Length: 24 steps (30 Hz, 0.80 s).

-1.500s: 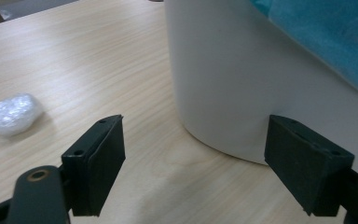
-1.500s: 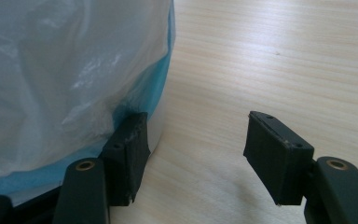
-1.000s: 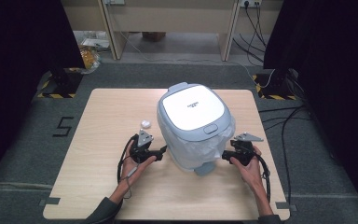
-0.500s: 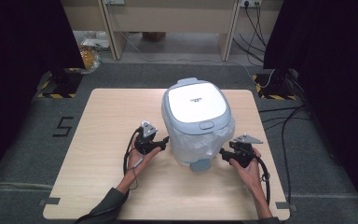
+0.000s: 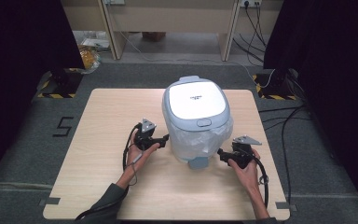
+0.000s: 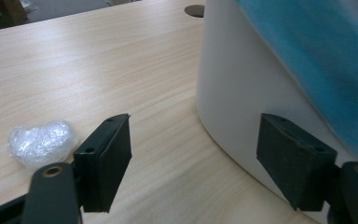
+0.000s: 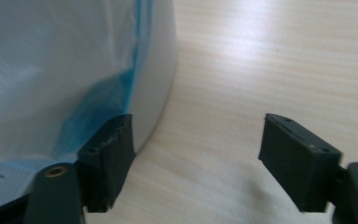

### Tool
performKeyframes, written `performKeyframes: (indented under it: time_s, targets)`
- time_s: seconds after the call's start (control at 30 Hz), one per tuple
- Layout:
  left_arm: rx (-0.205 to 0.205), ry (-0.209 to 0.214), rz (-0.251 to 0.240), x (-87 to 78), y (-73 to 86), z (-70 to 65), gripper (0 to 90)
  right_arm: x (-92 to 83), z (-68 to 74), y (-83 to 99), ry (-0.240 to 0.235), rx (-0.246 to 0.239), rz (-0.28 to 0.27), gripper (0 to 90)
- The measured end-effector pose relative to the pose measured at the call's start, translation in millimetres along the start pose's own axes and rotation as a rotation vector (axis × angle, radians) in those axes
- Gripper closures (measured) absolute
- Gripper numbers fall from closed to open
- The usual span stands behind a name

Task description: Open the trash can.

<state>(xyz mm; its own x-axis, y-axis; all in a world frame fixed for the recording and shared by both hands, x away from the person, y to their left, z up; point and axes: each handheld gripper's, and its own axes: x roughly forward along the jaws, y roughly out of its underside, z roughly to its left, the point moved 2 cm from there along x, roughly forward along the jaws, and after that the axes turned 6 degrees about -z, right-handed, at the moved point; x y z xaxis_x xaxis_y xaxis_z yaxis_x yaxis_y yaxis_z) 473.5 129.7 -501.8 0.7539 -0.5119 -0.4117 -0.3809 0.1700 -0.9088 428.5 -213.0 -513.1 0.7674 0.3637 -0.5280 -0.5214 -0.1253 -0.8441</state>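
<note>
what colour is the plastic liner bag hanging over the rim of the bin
Translucent pale blue plastic liner bag, draped over the white pedal bin; the right gripper view shows it best.

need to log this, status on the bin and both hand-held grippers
Left hand-held gripper open, jaws just widened, nothing between them. Right hand-held gripper open, jaws just widened, empty. Lidded bin upright on table, bag hanging out. Plastic wad lies beside the left one.

Bin [image 5: 196,116] lid label: too small

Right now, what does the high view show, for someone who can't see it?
A white pedal bin with a plastic liner stands on a wooden table. A person's left hand-held gripper and right hand-held gripper flank its base, jaws open.
</note>
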Motion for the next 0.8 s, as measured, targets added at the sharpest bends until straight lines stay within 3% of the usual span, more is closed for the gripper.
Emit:
performKeyframes:
  time_s: [0.13, 0.27, 0.3, 0.57, 0.67, 0.8]
  targets:
    - [0.026, 0.003, 0.008, -11.7, 3.2, 1.1, 24.6, -8.3, 0.1, 5.7, 0.005, -0.007, -0.002, 23.0]
    - [0.015, 0.024, 0.022, -21.7, 8.9, 2.5, 24.2, -15.7, 1.7, 10.9, 0.008, -0.013, -0.001, 19.7]
    - [0.009, 0.028, 0.022, -23.9, 10.7, 2.5, 23.6, -19.0, 3.5, 15.7, -0.019, -0.030, 0.002, 16.5]
    - [0.035, 0.048, 0.056, -45.7, 29.3, -1.2, 23.1, -26.4, 13.1, 23.6, -0.046, -0.039, 0.010, 16.3]
    - [0.073, 0.050, 0.080, -56.5, 36.2, -3.6, 23.1, -29.6, 22.9, 23.4, -0.081, -0.042, -0.011, 16.2]
    - [0.089, 0.058, 0.099, -65.7, 45.2, -7.6, 22.9, -27.3, 32.8, 22.1, -0.101, -0.045, -0.030, 16.1]
